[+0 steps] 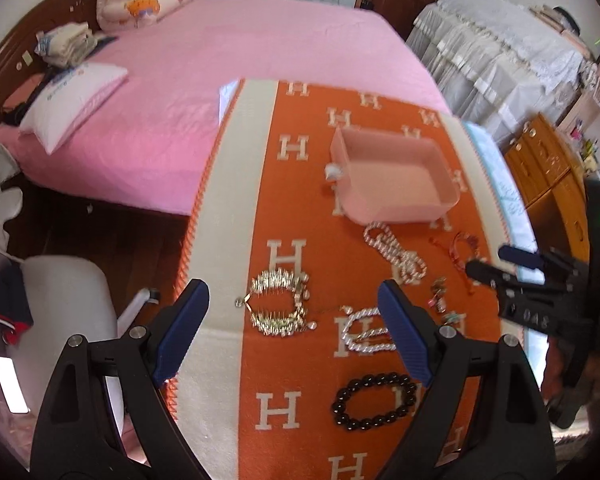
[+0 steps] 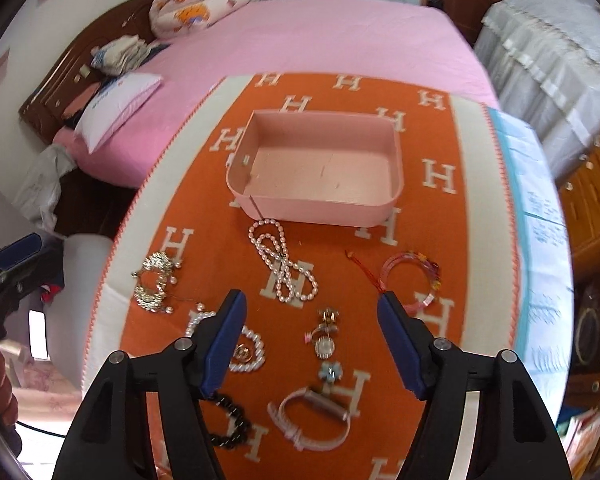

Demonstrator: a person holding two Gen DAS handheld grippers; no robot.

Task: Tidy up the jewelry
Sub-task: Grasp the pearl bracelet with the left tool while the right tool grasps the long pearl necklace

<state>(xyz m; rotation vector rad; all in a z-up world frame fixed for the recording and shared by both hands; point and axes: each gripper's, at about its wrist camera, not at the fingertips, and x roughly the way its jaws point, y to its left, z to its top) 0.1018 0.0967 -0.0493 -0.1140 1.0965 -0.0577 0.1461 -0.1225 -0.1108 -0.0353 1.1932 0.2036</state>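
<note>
An empty pink box (image 2: 320, 168) stands on the orange H-pattern cloth (image 2: 352, 268); it also shows in the left wrist view (image 1: 396, 176). Jewelry lies in front of it: a pink pearl necklace (image 2: 284, 268), a gold spiked necklace (image 1: 276, 304), a silver bead chain (image 1: 364, 332), a black bead bracelet (image 1: 374, 406), a pink bangle (image 2: 412, 280), small charms (image 2: 324, 332) and a pink watch (image 2: 312, 420). My left gripper (image 1: 294, 316) is open above the gold necklace. My right gripper (image 2: 312, 320) is open above the charms, and also shows in the left wrist view (image 1: 496, 260).
The cloth covers a table beside a pink bed (image 1: 236, 72) with a white pillow (image 1: 72, 108). A grey chair (image 1: 56, 300) stands at the left. A wooden drawer unit (image 1: 548, 176) and a covered sofa (image 1: 496, 56) are at the right.
</note>
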